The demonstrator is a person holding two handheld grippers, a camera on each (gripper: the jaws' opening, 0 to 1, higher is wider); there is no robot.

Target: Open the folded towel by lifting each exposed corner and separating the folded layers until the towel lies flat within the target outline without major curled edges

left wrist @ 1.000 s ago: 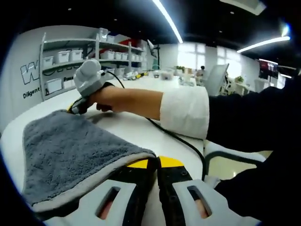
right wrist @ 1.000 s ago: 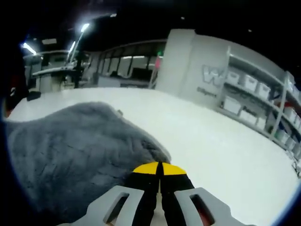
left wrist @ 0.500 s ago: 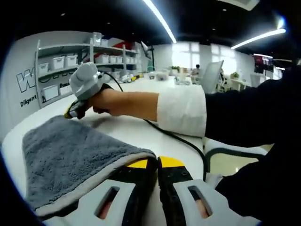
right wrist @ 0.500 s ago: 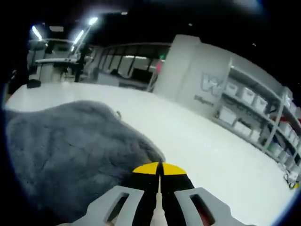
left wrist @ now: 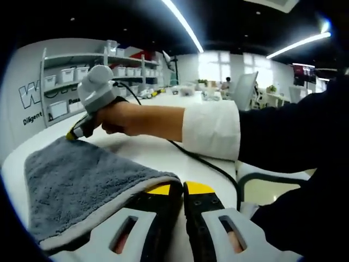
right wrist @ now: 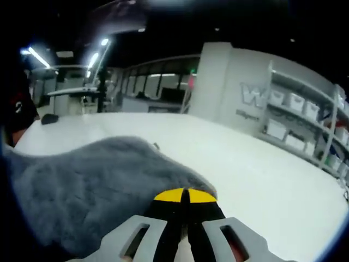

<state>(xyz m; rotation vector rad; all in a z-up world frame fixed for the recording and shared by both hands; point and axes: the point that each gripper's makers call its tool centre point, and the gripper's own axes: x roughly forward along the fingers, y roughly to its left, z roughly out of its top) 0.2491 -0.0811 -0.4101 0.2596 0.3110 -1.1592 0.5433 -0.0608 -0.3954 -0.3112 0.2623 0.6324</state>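
A grey towel [left wrist: 82, 180] with a pale hem lies on the white table [left wrist: 155, 150]. My left gripper [left wrist: 175, 189] is shut at the towel's near corner, with the hem running in under its yellow-tipped jaws. At the towel's far corner, a hand holds my right gripper [left wrist: 71, 135], its tip down on the cloth. In the right gripper view the towel [right wrist: 92, 185] spreads to the left, and the right gripper [right wrist: 184, 195] is shut with the towel's corner at its tips. The cloth itself between the jaws is hidden.
The person's forearm and white cuff [left wrist: 210, 128] reach across the table, and a black cable [left wrist: 202, 162] trails along it. Shelves with white bins [left wrist: 82, 71] stand behind the table. Bare table [right wrist: 262, 180] stretches to the right of the towel.
The right gripper has moved left with the towel's far corner, drawing the cloth out. The left gripper has stayed at the near corner.
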